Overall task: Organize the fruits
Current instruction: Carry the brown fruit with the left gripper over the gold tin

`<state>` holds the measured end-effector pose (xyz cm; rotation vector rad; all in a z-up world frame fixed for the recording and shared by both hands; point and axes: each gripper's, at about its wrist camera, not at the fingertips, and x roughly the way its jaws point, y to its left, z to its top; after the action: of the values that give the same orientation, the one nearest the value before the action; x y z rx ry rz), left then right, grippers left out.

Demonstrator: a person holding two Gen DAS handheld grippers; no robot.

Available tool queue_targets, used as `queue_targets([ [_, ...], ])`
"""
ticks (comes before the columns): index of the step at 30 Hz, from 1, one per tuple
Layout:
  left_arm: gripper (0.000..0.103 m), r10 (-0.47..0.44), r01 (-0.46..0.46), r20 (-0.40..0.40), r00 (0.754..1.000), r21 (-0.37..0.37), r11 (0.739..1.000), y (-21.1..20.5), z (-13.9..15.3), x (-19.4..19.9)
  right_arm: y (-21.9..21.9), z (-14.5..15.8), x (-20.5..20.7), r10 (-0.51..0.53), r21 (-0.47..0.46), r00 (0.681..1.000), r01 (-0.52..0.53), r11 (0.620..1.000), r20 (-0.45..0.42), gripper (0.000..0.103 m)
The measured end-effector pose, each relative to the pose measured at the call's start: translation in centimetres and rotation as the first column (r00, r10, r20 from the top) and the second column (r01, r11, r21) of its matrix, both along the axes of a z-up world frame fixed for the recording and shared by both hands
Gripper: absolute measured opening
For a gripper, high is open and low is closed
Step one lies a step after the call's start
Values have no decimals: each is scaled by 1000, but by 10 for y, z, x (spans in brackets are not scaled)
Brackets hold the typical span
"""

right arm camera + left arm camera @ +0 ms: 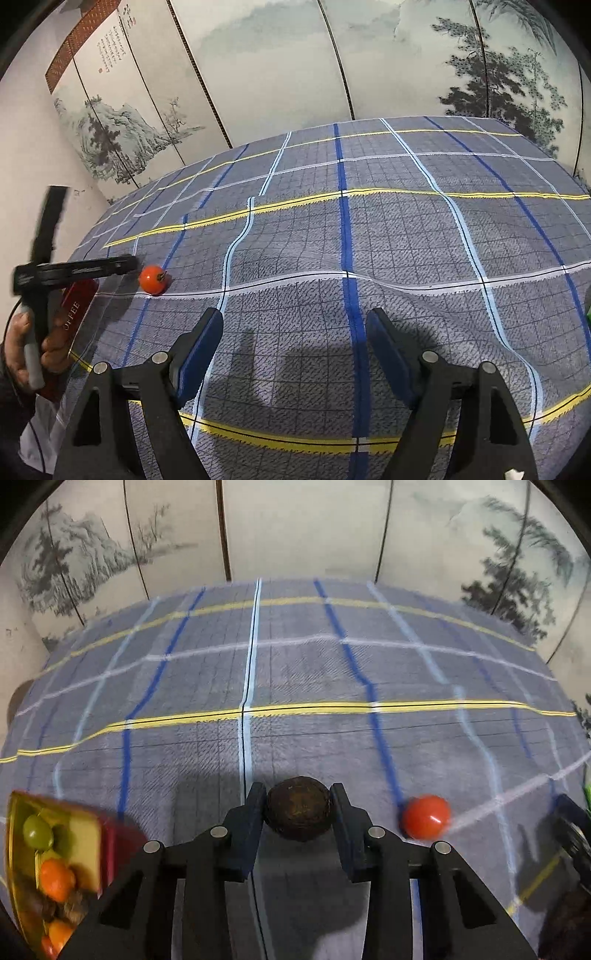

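Brown fruit: a dark, rough round one (297, 808) sits gripped between the two fingers of the left claw (298, 806), low centre of the left wrist view, over the checked cloth.
Left claw: closed down to the fruit's width, both pads touching its sides.
Step in hand: by my read, carrying it to the tray (94, 834) at 8 o'clock, where a green grape (37, 830) and orange fruits (55, 878) already lie.
Doing it well: keep the squeeze steady and lift clear of the tray's red rim before letting go; a round fruit may roll.
Red tomato: it lies (425, 816) on the surface (295, 664) at 3 o'clock of the held fruit, apart from it; likely next.
Right claw: wide open (295, 350), holding nothing, above bare cloth.
Hard to tell: whether the fruit is off the cloth; the tray is cut off and blurred; something green (587, 794) at the right edge is unidentifiable.
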<state>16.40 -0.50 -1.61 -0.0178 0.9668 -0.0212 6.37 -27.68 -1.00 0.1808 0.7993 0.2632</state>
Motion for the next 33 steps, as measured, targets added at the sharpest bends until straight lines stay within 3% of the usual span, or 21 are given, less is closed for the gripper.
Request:
queue_targets([
  [4, 36, -19, 22, 55, 998, -37, 999, -7, 28, -47, 3, -1, 1, 0, -19, 1000, 0, 1000, -11, 84],
  [11, 36, -30, 36, 71, 997, -76, 996, 1, 58, -98, 6, -5, 5, -10, -50, 999, 8, 999, -35, 84],
  [16, 36, -2, 6, 101, 995, -44, 999, 13, 69, -125, 8, -8, 7, -16, -71, 998, 12, 997, -54, 85],
  [33, 36, 89, -95, 143, 986, 37, 995, 66, 72, -156, 13, -12, 11, -23, -120, 997, 13, 993, -75, 88],
])
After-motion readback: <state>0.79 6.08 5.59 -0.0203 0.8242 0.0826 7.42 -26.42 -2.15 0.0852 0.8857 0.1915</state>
